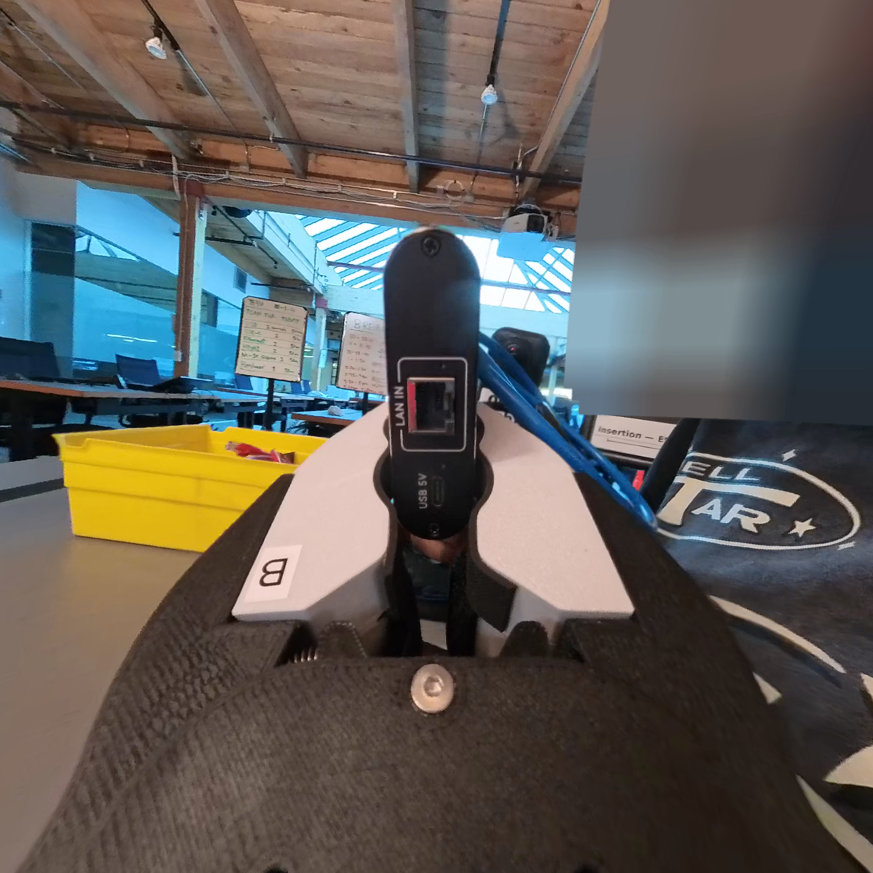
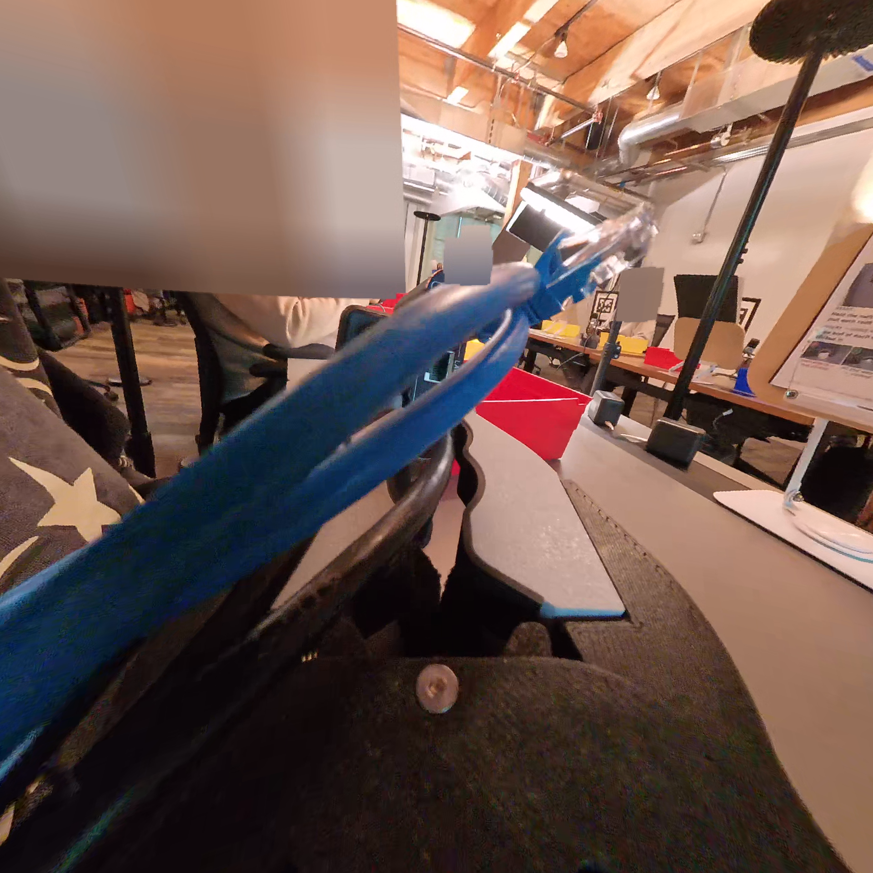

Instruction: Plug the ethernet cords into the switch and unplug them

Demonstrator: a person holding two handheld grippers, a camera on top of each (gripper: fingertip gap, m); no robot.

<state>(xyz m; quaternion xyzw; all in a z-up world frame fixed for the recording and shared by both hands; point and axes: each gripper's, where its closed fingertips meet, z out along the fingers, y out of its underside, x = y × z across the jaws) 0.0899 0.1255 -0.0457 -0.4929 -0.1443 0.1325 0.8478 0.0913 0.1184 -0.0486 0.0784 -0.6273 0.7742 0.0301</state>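
Observation:
My left gripper (image 1: 432, 425) is shut on a black oblong switch (image 1: 432, 302) and holds it upright between its grey fingers (image 1: 330, 510). The switch's end plate faces the camera, with an empty ethernet port (image 1: 432, 404) and a small USB port below it. Blue ethernet cords (image 1: 557, 425) run behind the switch on the right. In the right wrist view, my right gripper (image 2: 453, 425) is shut on a looped blue ethernet cord (image 2: 293, 449). Its clear plug (image 2: 609, 250) sticks up and to the right past the fingertips. The cord hides the left finger. The switch shows only dimly behind the cord.
A yellow bin (image 1: 141, 482) with red items sits on the grey table (image 1: 71, 614) at left. A red bin (image 2: 529, 415), small black blocks (image 2: 675, 439), a black stand pole (image 2: 737, 236) and a clipboard on a stand (image 2: 803, 330) lie to the right. A person's dark shirt (image 1: 756, 519) is close by. My two grippers' fingertips are within a few centimetres of each other.

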